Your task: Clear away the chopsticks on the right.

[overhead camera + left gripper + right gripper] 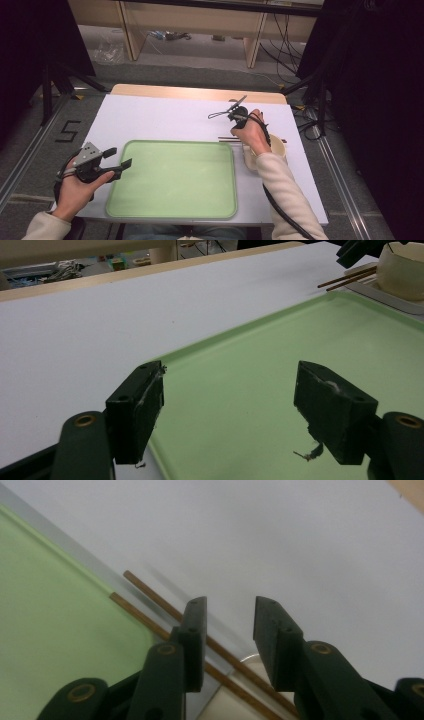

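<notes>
White tabletop (160, 117) carries a green tray (172, 210); thin chopsticks (150, 595), probably light, stiff and slippery, lie just beyond it, best pinched mid-length. Right tongs (229, 625) hover released above them; left tongs (230, 400) gape, unloaded

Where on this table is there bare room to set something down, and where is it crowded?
The green tray is bare across its whole bed. The white tabletop is free between the tray's far rim and the table's far edge. It is crowded right of the tray, where the chopsticks, the cream bowl and the right gripper sit together.
</notes>
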Demonstrator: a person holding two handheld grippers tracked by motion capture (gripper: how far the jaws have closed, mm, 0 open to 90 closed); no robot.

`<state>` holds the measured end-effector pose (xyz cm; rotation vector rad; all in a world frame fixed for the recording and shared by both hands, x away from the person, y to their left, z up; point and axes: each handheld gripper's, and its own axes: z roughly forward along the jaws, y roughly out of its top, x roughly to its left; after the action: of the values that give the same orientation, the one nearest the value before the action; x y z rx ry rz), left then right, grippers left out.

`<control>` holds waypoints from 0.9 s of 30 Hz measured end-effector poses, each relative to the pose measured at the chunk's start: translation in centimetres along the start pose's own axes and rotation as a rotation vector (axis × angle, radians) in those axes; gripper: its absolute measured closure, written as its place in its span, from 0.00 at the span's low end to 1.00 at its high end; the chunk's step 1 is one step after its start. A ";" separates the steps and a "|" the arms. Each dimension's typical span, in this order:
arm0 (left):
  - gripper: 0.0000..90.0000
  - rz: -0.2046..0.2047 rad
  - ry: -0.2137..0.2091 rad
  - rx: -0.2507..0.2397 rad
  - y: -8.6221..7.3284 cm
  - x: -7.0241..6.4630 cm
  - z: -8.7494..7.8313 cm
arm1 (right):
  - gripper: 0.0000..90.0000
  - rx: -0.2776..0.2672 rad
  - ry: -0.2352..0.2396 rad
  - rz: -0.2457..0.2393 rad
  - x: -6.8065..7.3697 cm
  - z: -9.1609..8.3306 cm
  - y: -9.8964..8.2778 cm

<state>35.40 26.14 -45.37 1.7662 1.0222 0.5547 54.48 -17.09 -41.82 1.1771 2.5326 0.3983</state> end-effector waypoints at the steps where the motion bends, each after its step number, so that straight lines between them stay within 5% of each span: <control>1: 0.31 0.000 0.001 0.002 0.0 0.0 0.0 | 0.74 -0.006 -0.011 -0.026 -0.2 0.0 0.2; 9: 0.31 -0.008 0.001 0.004 0.0 0.0 0.0 | 0.65 0.079 0.071 -0.311 -1.2 0.6 1.1; 17: 0.31 -0.009 0.001 0.004 0.0 0.0 0.0 | 0.66 0.114 0.100 -0.328 -0.9 1.3 1.2; 20: 0.31 -0.009 0.001 0.003 0.0 0.0 0.0 | 0.67 0.098 0.104 -0.377 -1.1 1.7 1.3; 27: 0.31 -0.009 0.001 0.004 0.0 0.0 0.0 | 0.67 0.106 0.108 -0.353 -1.0 2.0 1.2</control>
<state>35.41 26.16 -45.42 1.7638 1.0320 0.5482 56.72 -16.87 -42.98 0.7334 2.8129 0.2474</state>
